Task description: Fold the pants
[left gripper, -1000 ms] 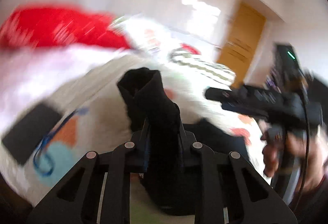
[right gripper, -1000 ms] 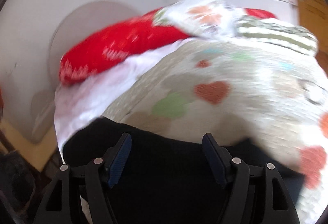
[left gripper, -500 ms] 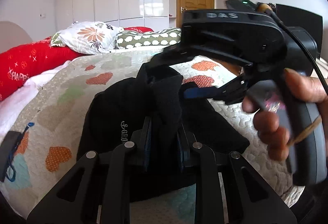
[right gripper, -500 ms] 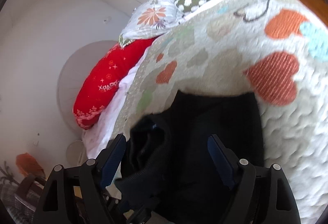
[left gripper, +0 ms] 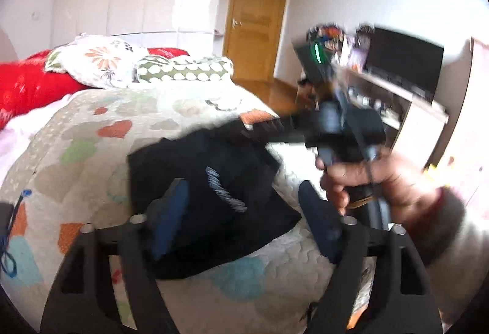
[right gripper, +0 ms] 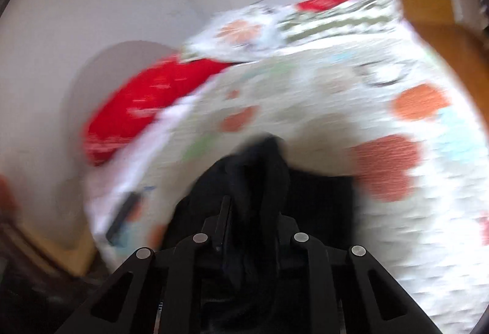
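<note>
The black pants [left gripper: 207, 190] lie folded into a compact bundle on the heart-patterned quilt [left gripper: 91, 150]. My left gripper [left gripper: 244, 217] is open and empty, its blue pads on either side of the bundle's near edge. The right gripper body [left gripper: 342, 132] shows in the left wrist view, reaching onto the bundle's far right corner. In the right wrist view my right gripper [right gripper: 250, 211] is shut on a raised fold of the black pants [right gripper: 262, 168]. Both views are motion-blurred.
Red, floral and dotted pillows [left gripper: 104, 64] lie at the head of the bed. A dark flat device with a blue cord [left gripper: 6, 220] lies on the quilt's left edge. A TV stand with a screen [left gripper: 403, 64] and a wooden door [left gripper: 253, 22] are at right.
My left gripper has let go of the pants and opened. My right gripper has closed on a fold of the pants. The bundle now lies flatter on the quilt.
</note>
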Tool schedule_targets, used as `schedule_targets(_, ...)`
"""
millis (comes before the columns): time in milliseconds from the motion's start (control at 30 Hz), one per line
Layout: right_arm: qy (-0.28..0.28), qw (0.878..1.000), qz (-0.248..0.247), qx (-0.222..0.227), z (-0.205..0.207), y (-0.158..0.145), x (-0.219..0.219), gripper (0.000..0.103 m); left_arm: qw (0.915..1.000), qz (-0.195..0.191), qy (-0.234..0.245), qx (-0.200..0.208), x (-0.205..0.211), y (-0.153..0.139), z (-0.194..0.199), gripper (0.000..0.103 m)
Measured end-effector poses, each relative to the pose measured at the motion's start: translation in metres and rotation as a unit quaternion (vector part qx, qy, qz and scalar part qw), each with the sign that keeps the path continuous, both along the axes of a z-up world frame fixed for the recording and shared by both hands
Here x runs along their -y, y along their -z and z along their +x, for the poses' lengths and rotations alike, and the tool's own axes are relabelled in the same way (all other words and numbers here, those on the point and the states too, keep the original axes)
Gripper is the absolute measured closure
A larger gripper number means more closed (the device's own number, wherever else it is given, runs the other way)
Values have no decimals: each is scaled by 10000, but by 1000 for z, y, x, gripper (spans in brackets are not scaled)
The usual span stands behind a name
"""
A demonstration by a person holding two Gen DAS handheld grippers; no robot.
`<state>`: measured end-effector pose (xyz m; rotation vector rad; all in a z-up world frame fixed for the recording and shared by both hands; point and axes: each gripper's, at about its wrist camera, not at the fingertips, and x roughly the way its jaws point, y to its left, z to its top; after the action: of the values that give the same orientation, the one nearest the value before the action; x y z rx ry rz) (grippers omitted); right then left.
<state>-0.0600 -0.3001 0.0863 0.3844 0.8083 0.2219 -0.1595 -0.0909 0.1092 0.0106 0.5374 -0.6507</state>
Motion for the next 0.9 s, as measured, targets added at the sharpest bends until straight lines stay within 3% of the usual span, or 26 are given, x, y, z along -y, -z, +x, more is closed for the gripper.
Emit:
schedule_targets(100, 557, 9941, -389, -846, 7, 33, 20, 80, 9987, 197, -464, -97, -21, 4, 12, 26)
schedule_targets(200, 680, 9961, -235, -511, -12, 21, 28, 80, 9943, 340, -969, -292, -42, 11, 36, 26)
schedule_targets(267, 425, 9987, -80, -270, -24, 8, 22, 76, 9915, 294, -1202, -404, -50, 14, 50, 26)
schedule_targets(333, 83, 9996, -111, -238, -26, 2, 4, 53, 9895, 337, -1339, -428, -48, 17, 56, 26)
schedule_targets(500, -37, 9978, -418, -516, -15, 29, -16, 52, 9878, 605, -1281, -654, -36, 41, 67, 26)
schedule_targets(567, -78, 9985, -172, -522, -4, 44, -16, 62, 9874, 657, -1190, -810, -27, 49, 67, 26)
schedule_targets(633, -60, 9994, -68, -345, -6, 43, -14, 87, 9880, 603, -1049, -966, -19, 54, 67, 26)
schedule_targets(667, -77, 9996, -43, -273, -12, 37, -14, 92, 9884, 580, -967, -1014, -15, 53, 66, 27)
schedule_targets(800, -40, 9989, -473, 57, -34, 5, -7, 96, 9930, 621, -641, -779, 7, 45, 55, 26)
schedule_targets(900, 19, 9968, -795, -50, -33, 7, -8, 96, 9920, 525, -726, -886, 7, 49, 59, 27)
